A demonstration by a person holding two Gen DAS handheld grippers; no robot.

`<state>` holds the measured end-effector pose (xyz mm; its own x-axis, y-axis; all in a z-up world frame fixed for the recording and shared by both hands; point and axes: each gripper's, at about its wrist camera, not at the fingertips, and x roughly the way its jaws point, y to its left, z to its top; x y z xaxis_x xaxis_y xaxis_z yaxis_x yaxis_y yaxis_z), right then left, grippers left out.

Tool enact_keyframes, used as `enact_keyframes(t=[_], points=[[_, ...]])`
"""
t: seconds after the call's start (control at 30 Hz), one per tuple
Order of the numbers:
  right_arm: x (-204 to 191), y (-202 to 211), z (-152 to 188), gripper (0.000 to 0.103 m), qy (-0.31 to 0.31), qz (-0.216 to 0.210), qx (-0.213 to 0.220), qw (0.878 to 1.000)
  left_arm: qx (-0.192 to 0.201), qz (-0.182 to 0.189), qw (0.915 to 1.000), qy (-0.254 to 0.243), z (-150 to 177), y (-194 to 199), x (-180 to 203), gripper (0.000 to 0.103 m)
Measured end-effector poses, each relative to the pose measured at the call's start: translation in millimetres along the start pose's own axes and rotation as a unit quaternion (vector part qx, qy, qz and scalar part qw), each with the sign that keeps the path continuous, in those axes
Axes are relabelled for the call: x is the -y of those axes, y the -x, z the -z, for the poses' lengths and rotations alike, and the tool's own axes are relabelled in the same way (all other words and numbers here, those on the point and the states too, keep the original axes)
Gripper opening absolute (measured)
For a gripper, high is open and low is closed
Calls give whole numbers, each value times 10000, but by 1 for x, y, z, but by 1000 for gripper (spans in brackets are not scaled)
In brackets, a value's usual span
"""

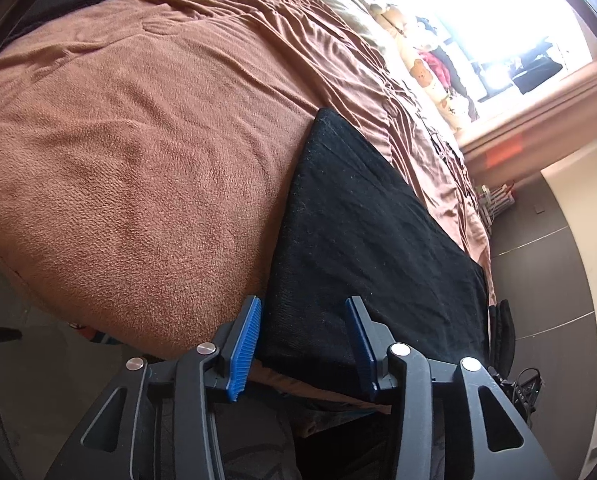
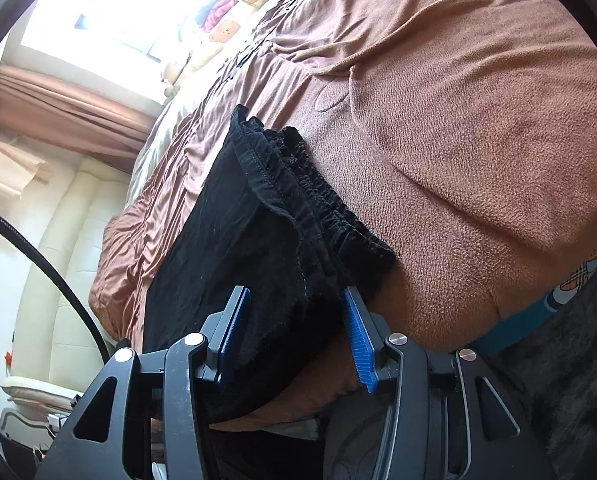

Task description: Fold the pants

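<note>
Black pants (image 1: 362, 240) lie folded flat on the brown fleece blanket (image 1: 138, 140) at the near edge of the bed. In the right wrist view the pants (image 2: 258, 240) show their gathered elastic waistband (image 2: 322, 196) along one side. My left gripper (image 1: 304, 340) is open, its blue pads on either side of the near end of the pants. My right gripper (image 2: 294, 336) is open too, straddling the near edge of the pants by the waistband. Neither grips the cloth.
The bed carries a wrinkled brown sheet (image 1: 338, 40) and bear-print pillows (image 1: 426, 72) under a bright window. Dark floor (image 1: 538, 280) lies past the bed's side. A cream sofa (image 2: 58, 280) and a black cable (image 2: 50, 272) show in the right wrist view.
</note>
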<state>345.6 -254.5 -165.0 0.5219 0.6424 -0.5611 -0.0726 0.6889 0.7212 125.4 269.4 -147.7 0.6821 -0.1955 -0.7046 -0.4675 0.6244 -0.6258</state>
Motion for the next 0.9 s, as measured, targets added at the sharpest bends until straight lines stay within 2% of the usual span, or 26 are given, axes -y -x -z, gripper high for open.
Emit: enact_keyframes(t=[0.03,0.17,0.27,0.4,0.47,0.5,0.77,0.9], points=[[1,1,1,45,-31,-40,18,10000,-12,-31,10000,-3,1,-1,1,53],[7,2,-2,45,-193,-194,-17,9996,-81,-199,9998,6,1,-8,5,53],[22,9,-4,45,-547,-574,-18,9969,-105,-251,9996,71,2,-9,6,53],[48,19,-4,45,-962,-855,45,9917,-61,-309,9995,94,4,-9,11,55],[57,19,-2,59,-1092,-971,-1,9893,-35,-337,9994,98,5,-10,13,59],[60,18,-1,61,-1137,-1045,-7,9880,-23,-358,9993,100,5,-12,15,61],[64,-3,-3,61,-1200,-1356,-169,9833,69,-468,9987,170,3,-15,23,66],[61,-14,-6,60,-1099,-1336,-208,9847,89,-477,9985,249,0,-15,22,66]])
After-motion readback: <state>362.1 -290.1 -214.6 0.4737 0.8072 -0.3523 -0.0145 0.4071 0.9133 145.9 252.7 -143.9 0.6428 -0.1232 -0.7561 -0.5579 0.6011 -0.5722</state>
